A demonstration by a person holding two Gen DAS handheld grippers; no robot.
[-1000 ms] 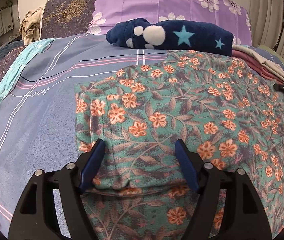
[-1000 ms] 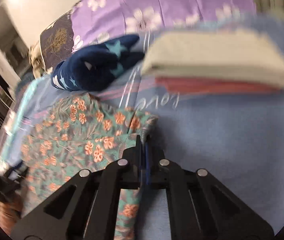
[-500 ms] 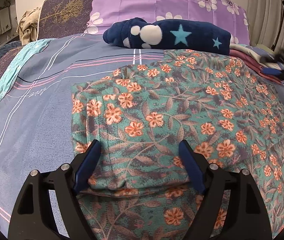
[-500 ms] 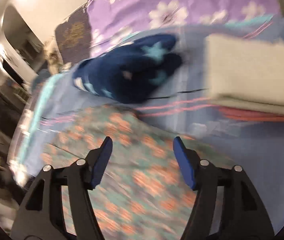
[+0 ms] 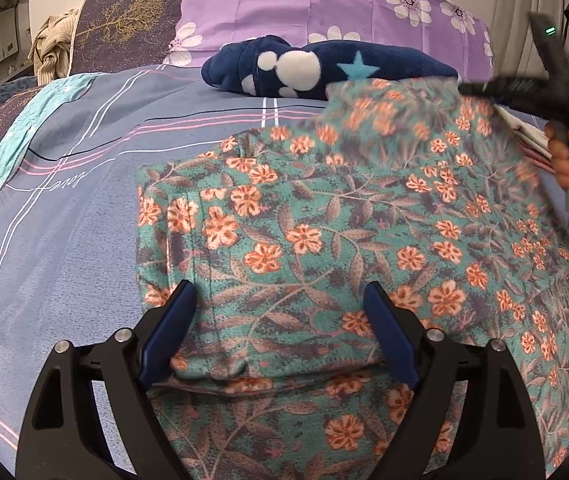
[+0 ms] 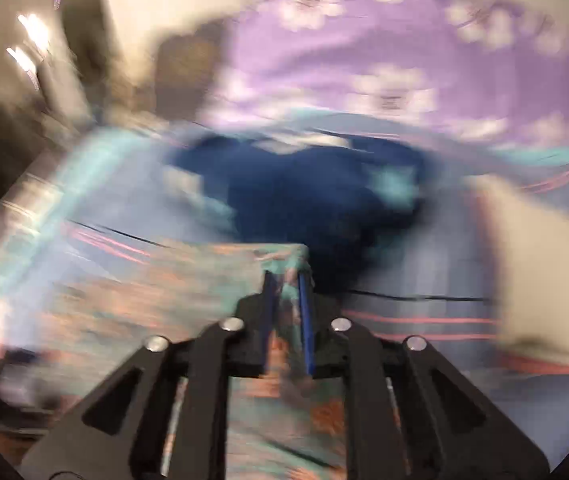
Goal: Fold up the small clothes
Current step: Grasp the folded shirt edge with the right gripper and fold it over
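A teal garment with orange flowers lies spread on the bed. My left gripper hovers at its near folded edge, jaws wide and still opening. The fold sits between the blue pads, and they do not press it. My right gripper is closing on the garment's far corner, with bunched fabric pinched between its narrow pads. In the left wrist view that corner is lifted and blurred, below the right gripper's black frame, with a hand on its handle. The right wrist view is heavily motion-blurred.
A navy plush blanket with stars lies behind the garment, in front of a purple flowered pillow. A stack of folded clothes sits at the right. The blue striped bedsheet spreads to the left.
The right gripper opened, swung left across the garment, then closed on its far corner and raised it. The left jaws widened a little; the left hand stayed put.
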